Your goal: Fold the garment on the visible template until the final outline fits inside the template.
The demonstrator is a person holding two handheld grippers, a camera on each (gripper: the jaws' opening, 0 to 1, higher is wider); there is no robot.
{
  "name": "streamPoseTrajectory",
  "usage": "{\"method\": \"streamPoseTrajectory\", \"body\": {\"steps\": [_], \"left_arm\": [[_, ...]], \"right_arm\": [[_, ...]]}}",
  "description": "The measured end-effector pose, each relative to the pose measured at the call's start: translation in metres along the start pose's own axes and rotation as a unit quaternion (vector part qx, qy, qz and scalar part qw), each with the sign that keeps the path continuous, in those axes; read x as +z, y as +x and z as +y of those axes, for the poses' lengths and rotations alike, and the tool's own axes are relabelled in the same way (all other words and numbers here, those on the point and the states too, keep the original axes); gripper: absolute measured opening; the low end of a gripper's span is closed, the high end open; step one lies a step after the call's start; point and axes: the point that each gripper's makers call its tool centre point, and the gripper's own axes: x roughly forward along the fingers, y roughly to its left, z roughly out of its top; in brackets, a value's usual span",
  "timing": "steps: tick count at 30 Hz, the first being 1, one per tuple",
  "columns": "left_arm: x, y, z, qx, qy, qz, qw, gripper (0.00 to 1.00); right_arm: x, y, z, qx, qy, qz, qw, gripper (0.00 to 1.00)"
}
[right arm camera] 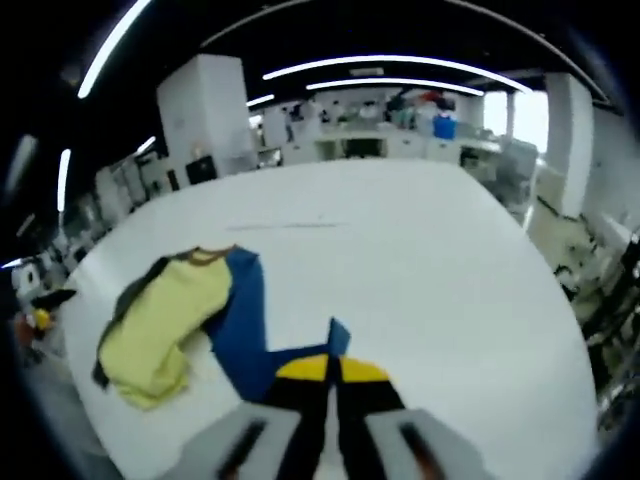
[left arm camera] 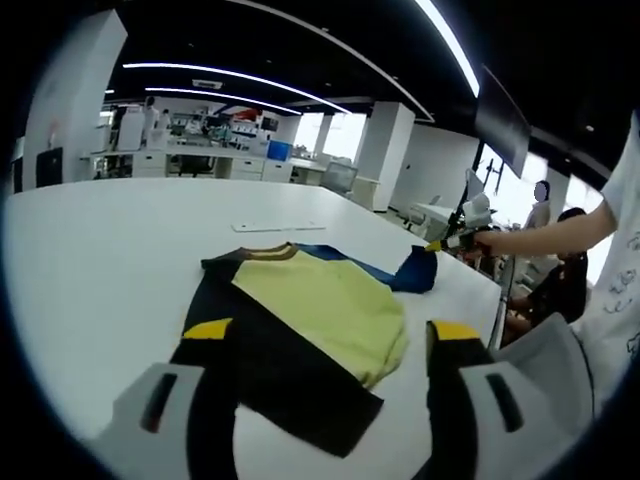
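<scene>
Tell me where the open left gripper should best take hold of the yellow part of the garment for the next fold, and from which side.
Probably the rounded near corner of the yellow panel, coming from the left gripper side. That edge lies loose and slightly raised over the black fabric, so one jaw could slip under it. The right gripper is already shut on the blue sleeve at the far end.

A wide white table [left arm camera: 90,260] ran back toward an open-plan office. Beyond its far edge stood white cabinets and desks [left arm camera: 200,160], a blue bin [left arm camera: 279,150] among them, and a broad white pillar [left arm camera: 385,150]. Long ceiling light strips [left arm camera: 230,78] curved across the dark ceiling. A thin pale strip [left arm camera: 278,226] lay flat on the table. Past the table's far corner a dark-clothed person [left arm camera: 560,285] sat, and another [left arm camera: 541,205] stood by the bright windows.
</scene>
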Motion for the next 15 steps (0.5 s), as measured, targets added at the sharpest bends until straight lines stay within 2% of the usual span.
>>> {"method": "streamPoseTrajectory", "body": {"steps": [4, 5, 8, 9, 11, 13, 15], "left_arm": [[-0.003, 0.003, 0.000, -0.003, -0.003, 0.005, 1.0000, 0.74], [-0.004, 0.005, -0.001, -0.004, -0.003, 0.008, 1.0000, 0.74], [-0.005, 0.005, -0.002, -0.006, -0.003, 0.012, 0.9999, 0.74], [-0.006, 0.006, -0.002, -0.005, -0.004, 0.013, 0.9999, 0.74], [-0.006, 0.006, -0.001, -0.004, -0.006, 0.014, 0.9999, 0.74], [-0.006, 0.007, -0.001, -0.002, -0.008, 0.014, 0.9999, 0.74], [-0.007, 0.007, 0.002, -0.001, -0.011, 0.015, 0.9998, 0.74]], "right_arm": [[-0.001, -0.010, -0.025, -0.023, 0.024, -0.010, 0.9994, 0.00], [0.000, -0.010, -0.044, -0.029, 0.038, -0.013, 0.9988, 0.00], [0.001, -0.013, -0.055, -0.038, 0.065, -0.027, 0.9968, 0.00], [0.005, -0.010, -0.068, -0.041, 0.074, -0.034, 0.9959, 0.00], [0.004, -0.012, -0.069, -0.047, 0.094, -0.043, 0.9936, 0.00], [0.001, -0.015, -0.070, -0.053, 0.091, -0.045, 0.9935, 0.00], [0.001, -0.016, -0.082, -0.060, 0.095, -0.051, 0.9924, 0.00]]}}
